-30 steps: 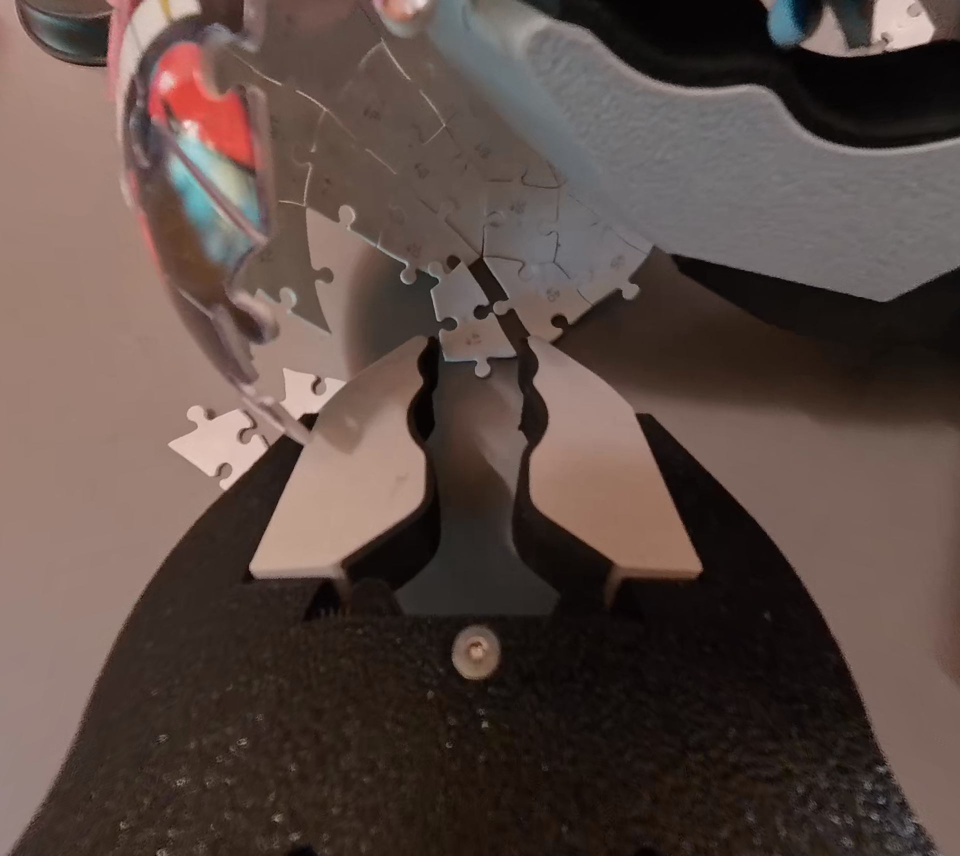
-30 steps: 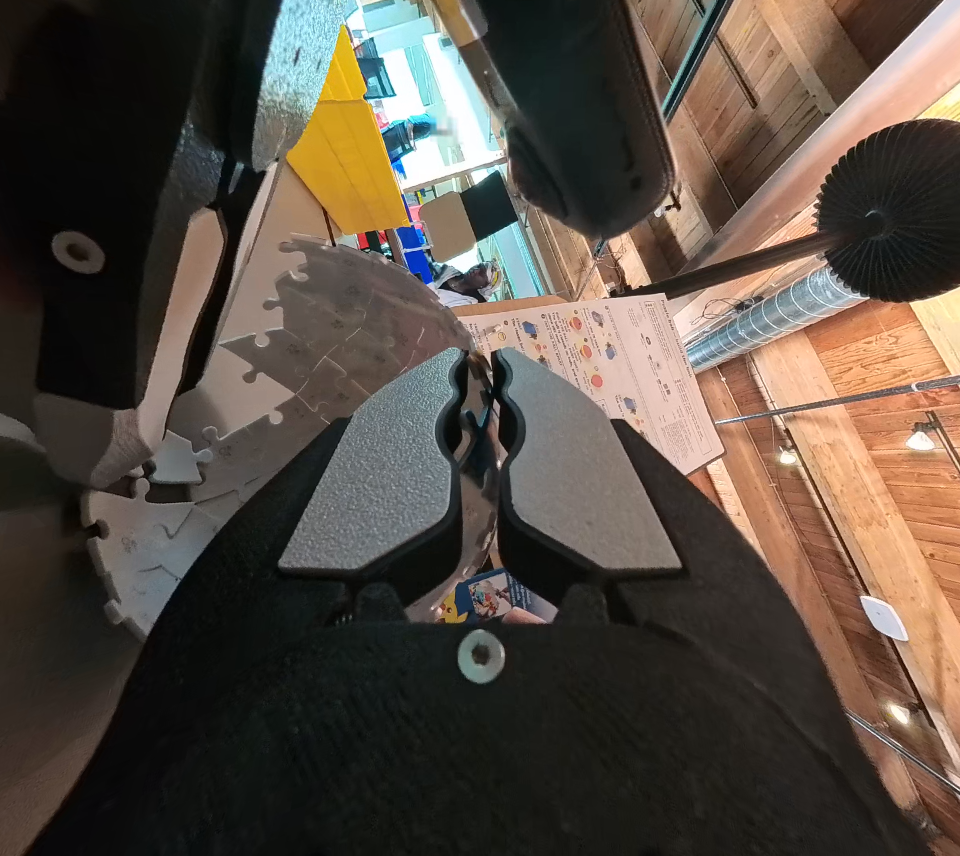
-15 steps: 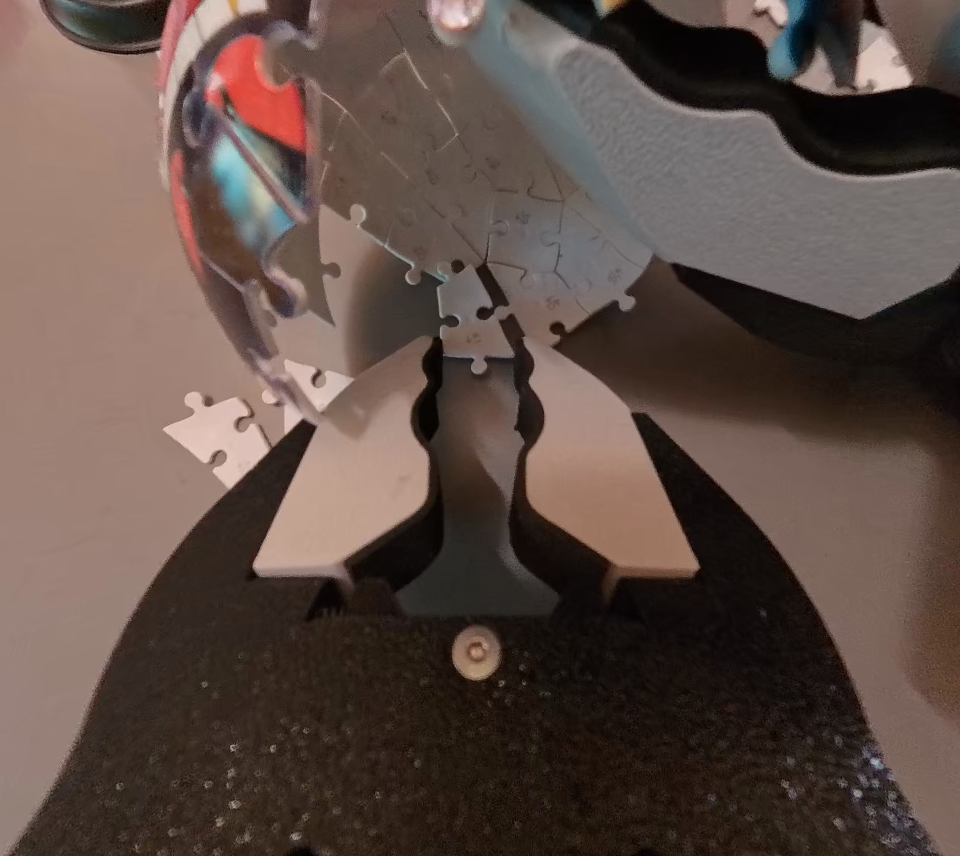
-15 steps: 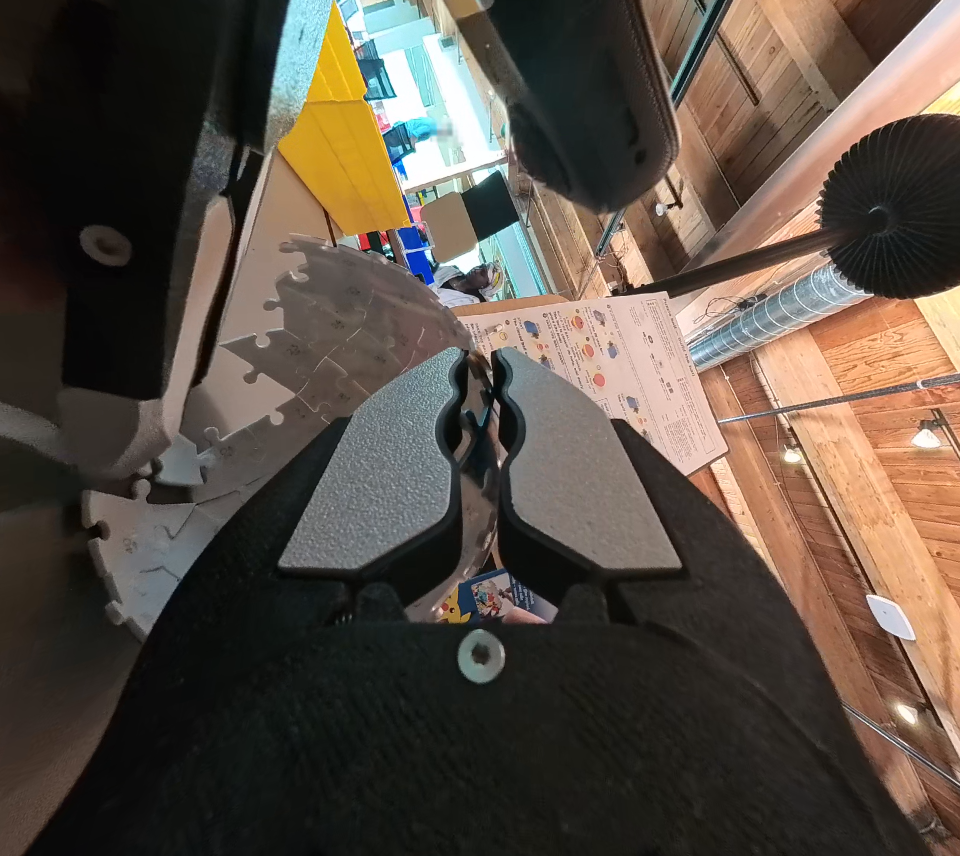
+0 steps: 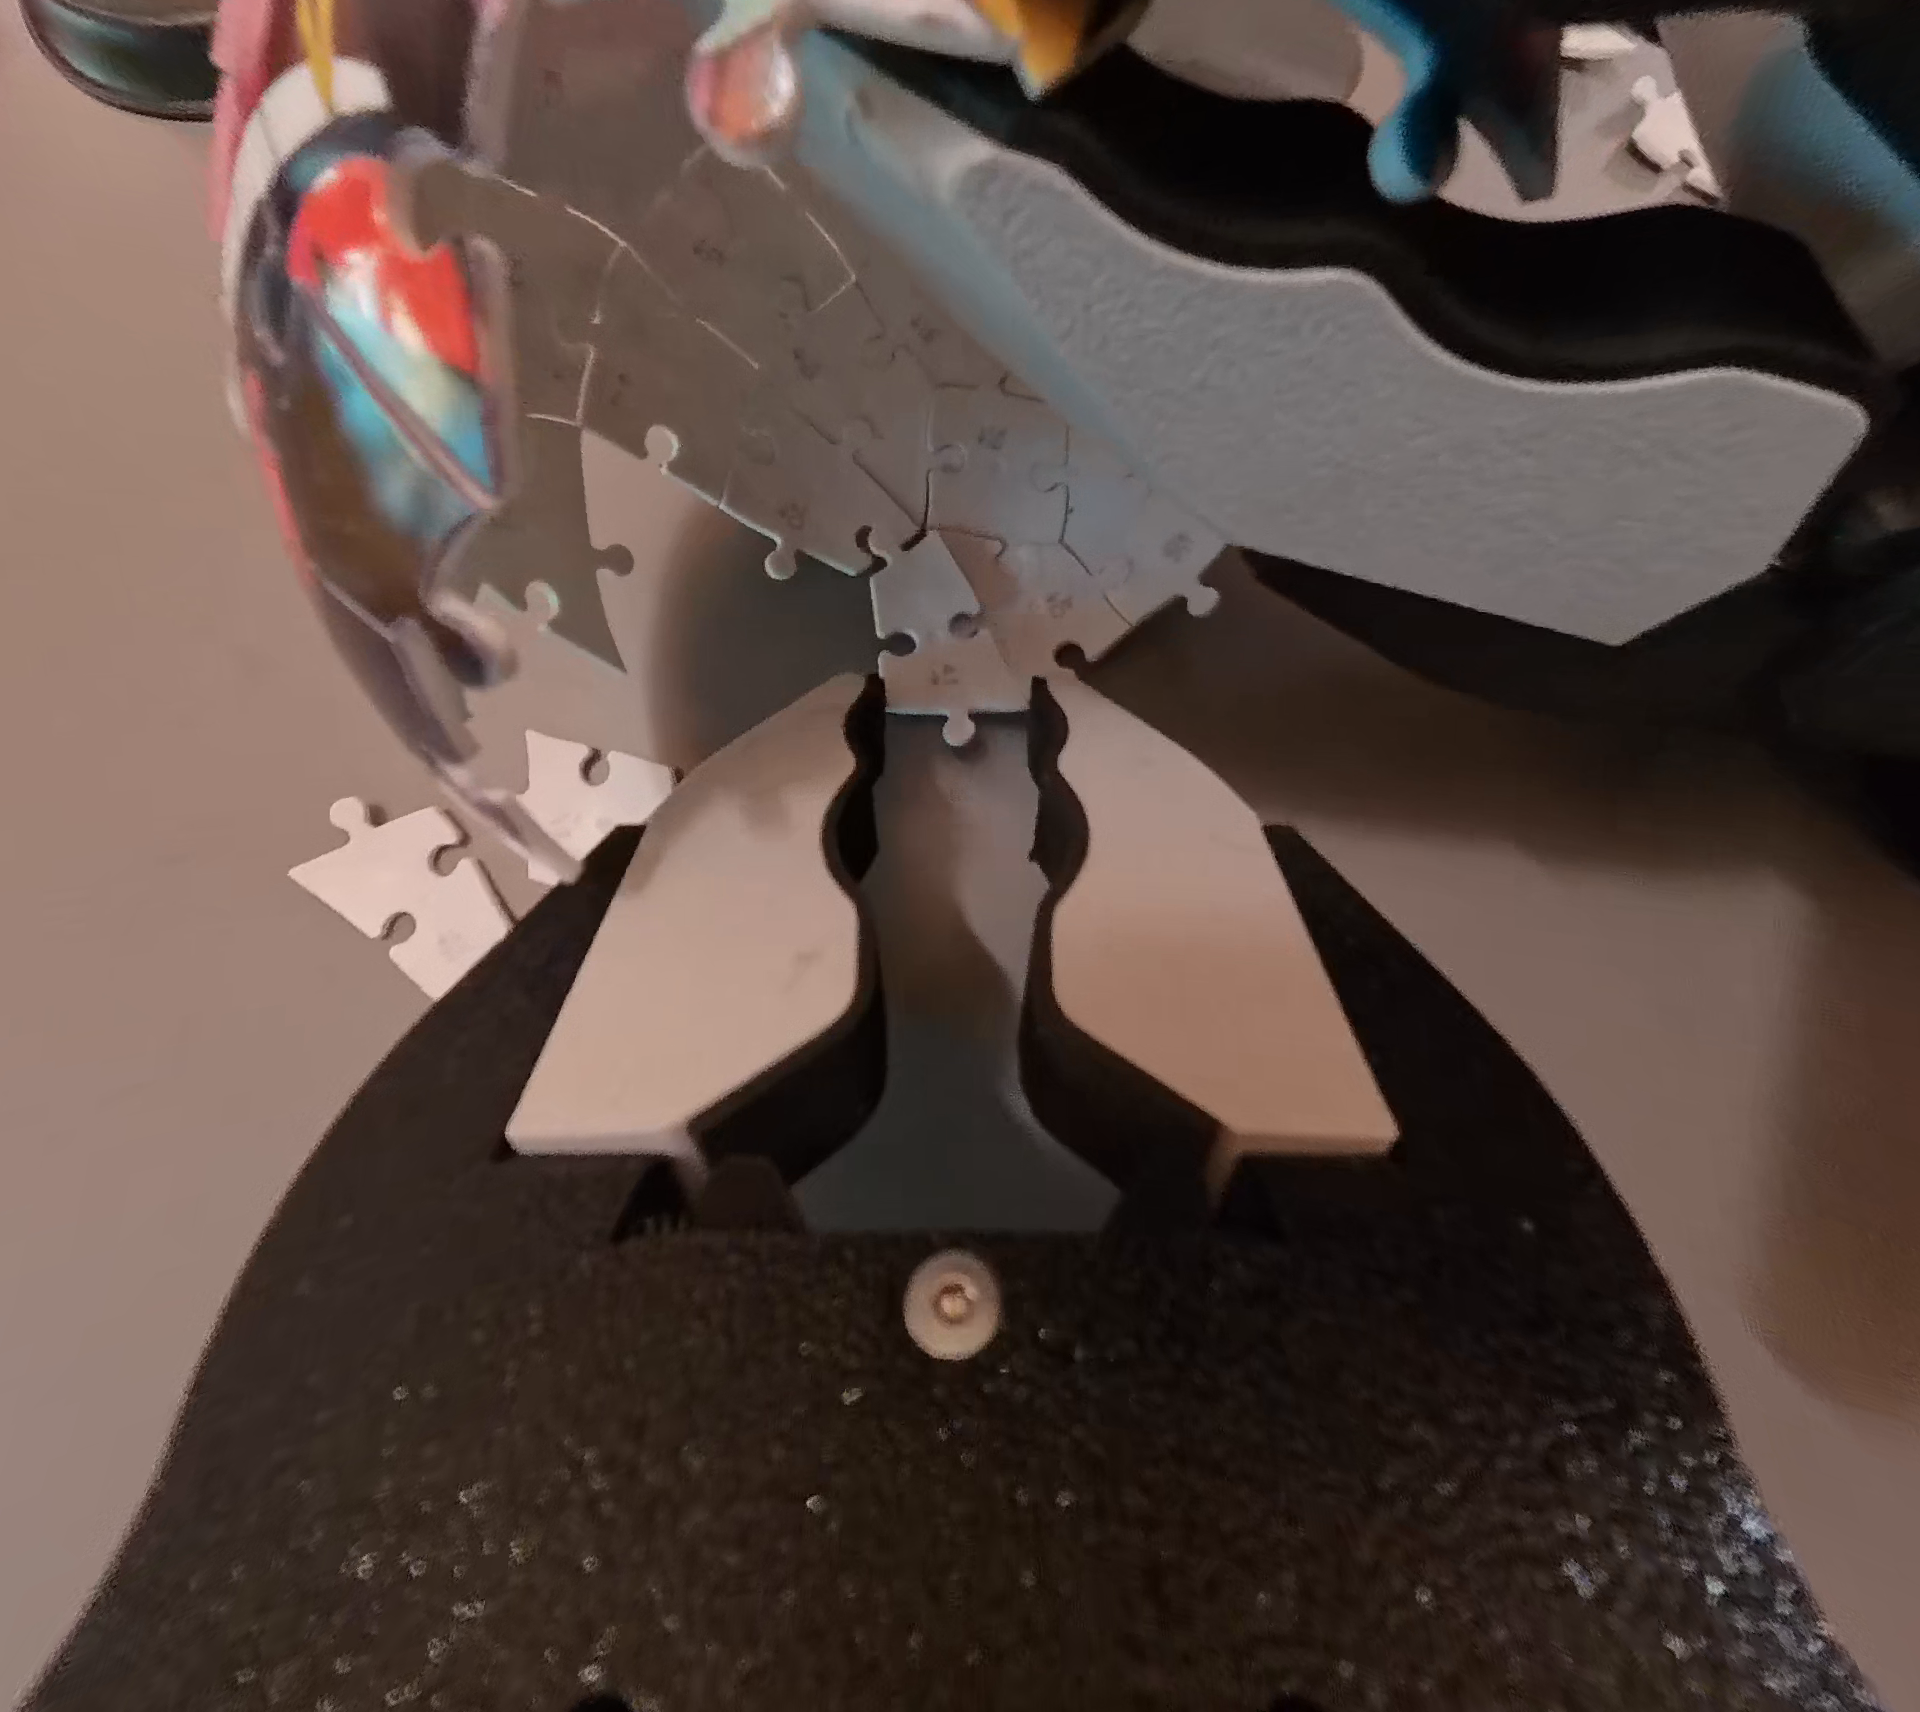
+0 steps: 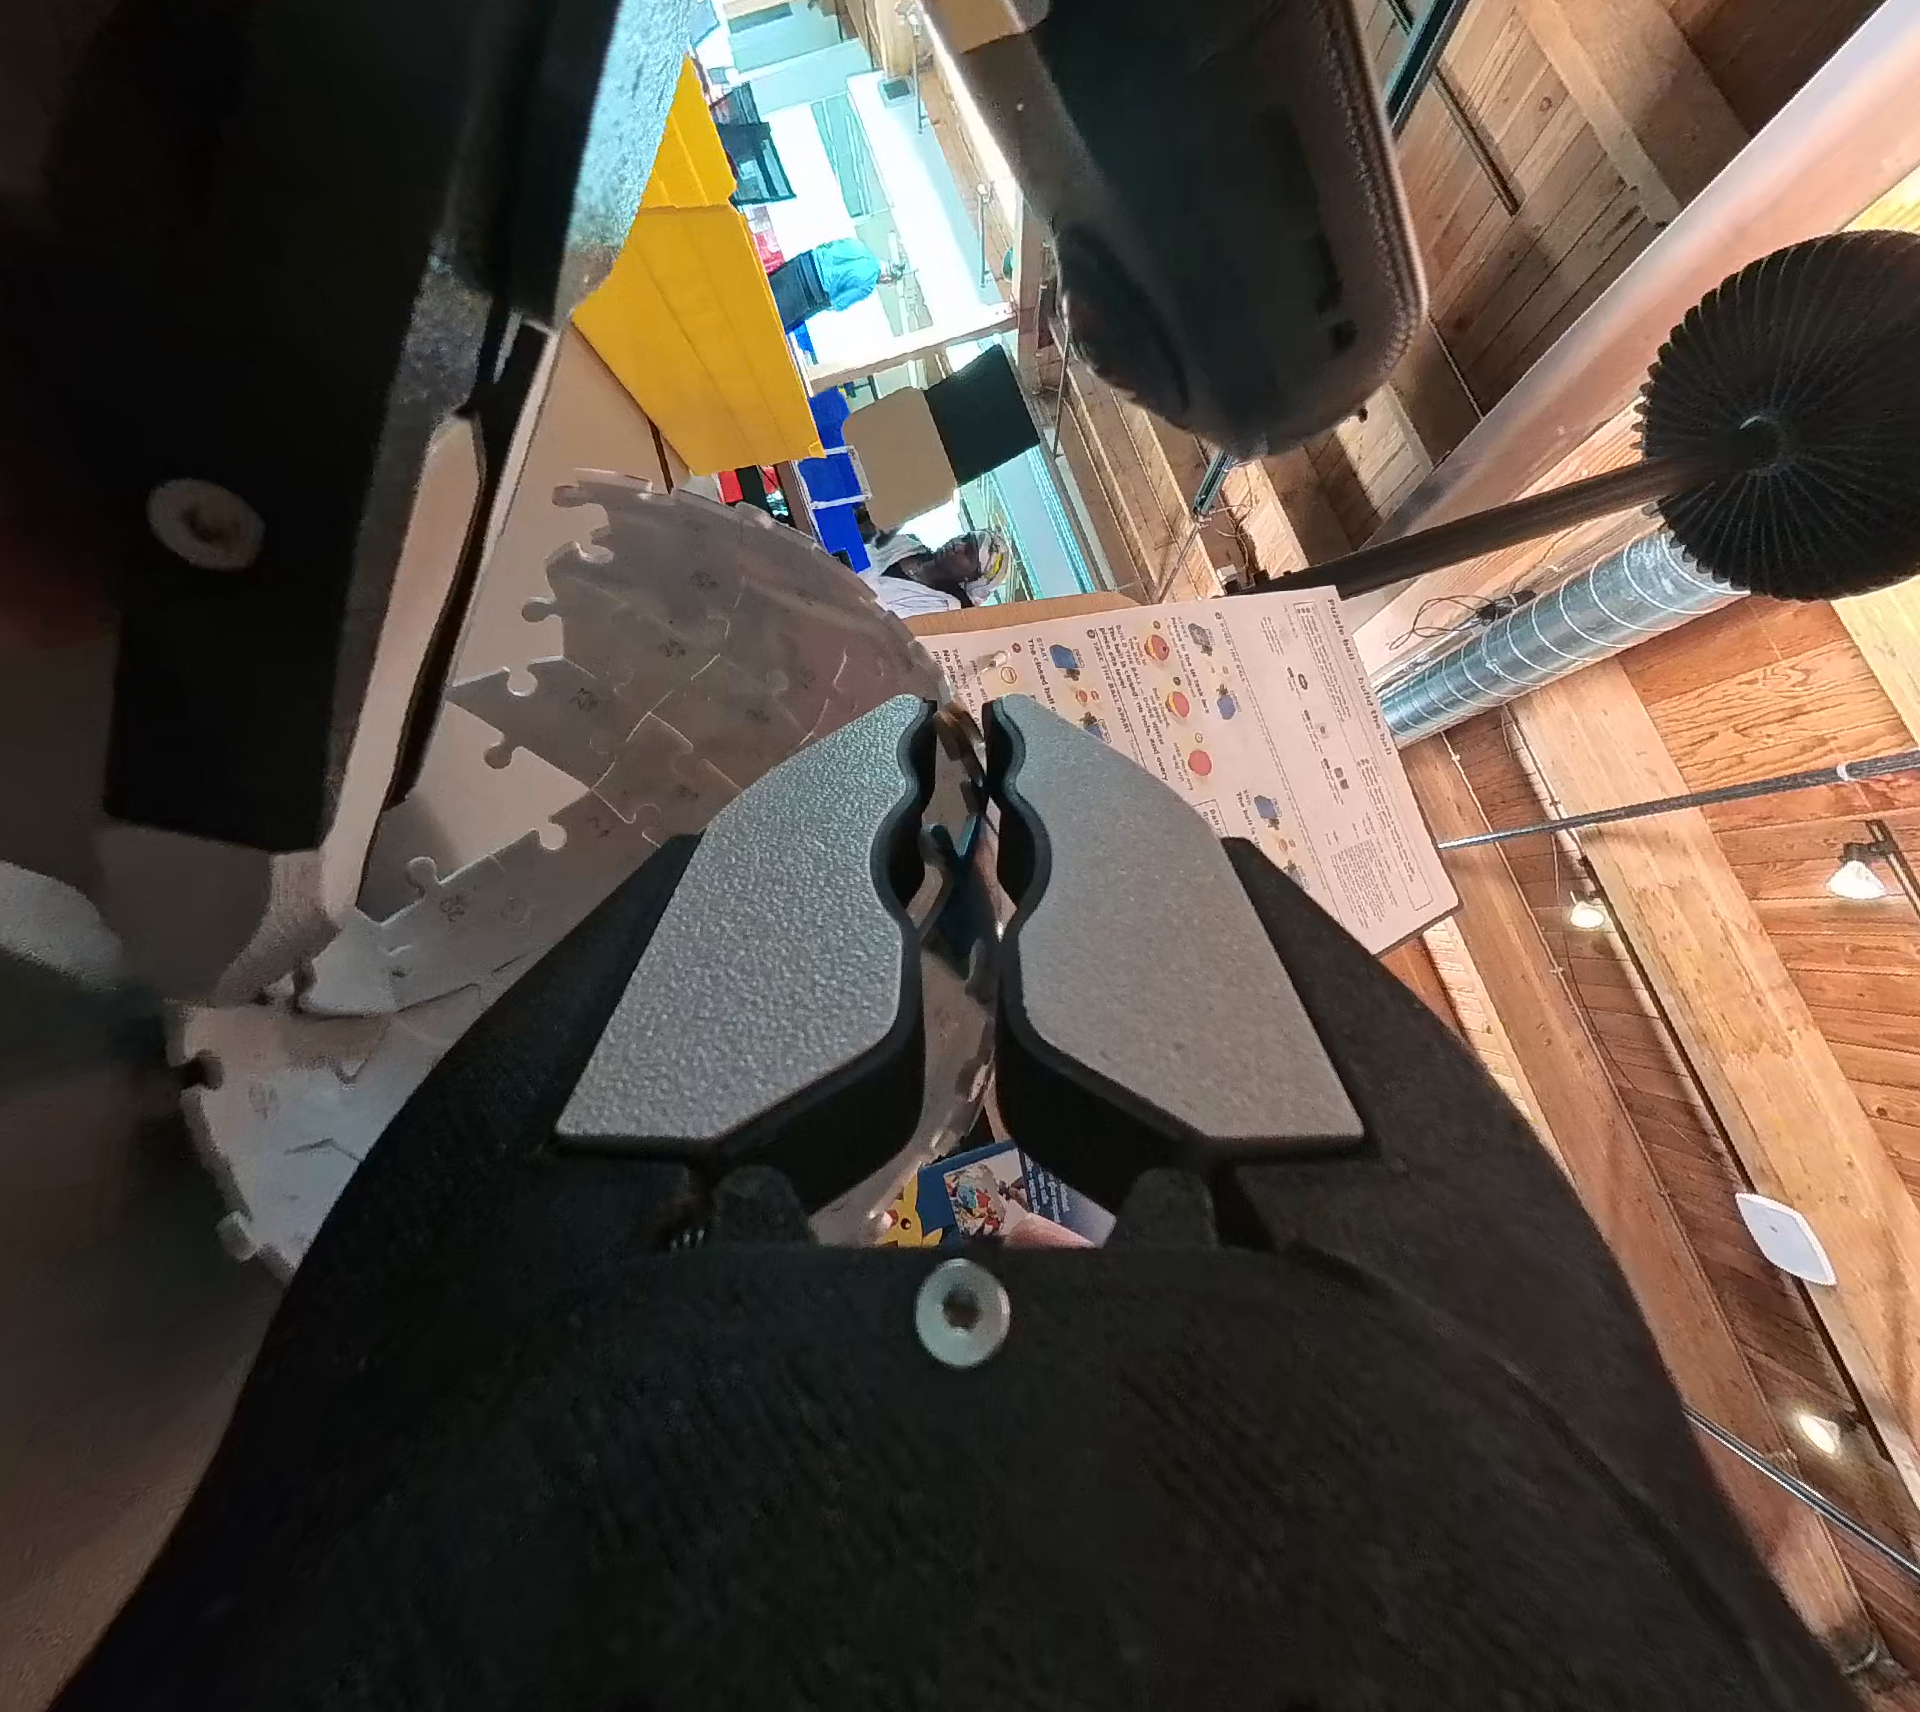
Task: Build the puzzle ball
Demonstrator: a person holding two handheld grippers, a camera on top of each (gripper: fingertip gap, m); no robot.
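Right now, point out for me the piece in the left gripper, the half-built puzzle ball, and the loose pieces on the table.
Puzzle piece [image 5: 940, 660]: left wrist view, grey back.
Puzzle ball [image 5: 727, 332]: left wrist view, grey inner wall.
Loose pieces [image 5: 400, 883]: left wrist view, nearest piece.

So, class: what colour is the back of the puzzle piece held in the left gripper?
Plain pale grey puzzle piece, clearest in the left wrist view.

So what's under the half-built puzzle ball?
Under the colourful half-built puzzle ball, loose grey puzzle pieces lie on the beige table. The ball's shell and the left gripper cover part of them, so how many lie there cannot be seen.
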